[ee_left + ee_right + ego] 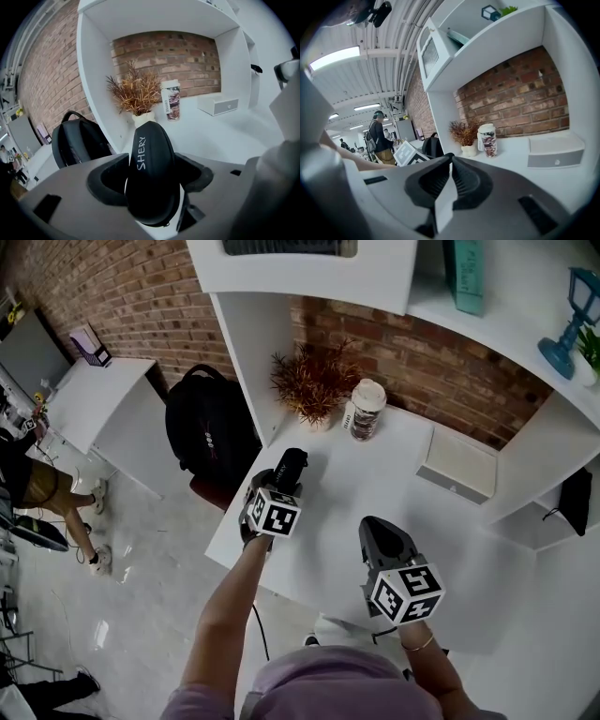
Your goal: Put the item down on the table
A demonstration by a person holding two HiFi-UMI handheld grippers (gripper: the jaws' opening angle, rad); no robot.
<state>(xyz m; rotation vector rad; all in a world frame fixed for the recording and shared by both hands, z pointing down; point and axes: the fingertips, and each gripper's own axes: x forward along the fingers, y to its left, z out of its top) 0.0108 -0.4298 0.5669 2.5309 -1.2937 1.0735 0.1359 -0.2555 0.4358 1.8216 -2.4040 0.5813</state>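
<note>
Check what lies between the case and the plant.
Nothing: the head view shows bare table between the case and the plant.

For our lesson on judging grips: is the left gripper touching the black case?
Touching. The left gripper view shows the left gripper with its two jaws pressed against either side of the black SHERY case, no gap on either side.

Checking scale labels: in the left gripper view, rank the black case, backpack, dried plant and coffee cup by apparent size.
1. black case, though nearness to the camera inflates it.
2. backpack and dried plant: about alike, not ranked.
3. coffee cup, smallest.
</note>
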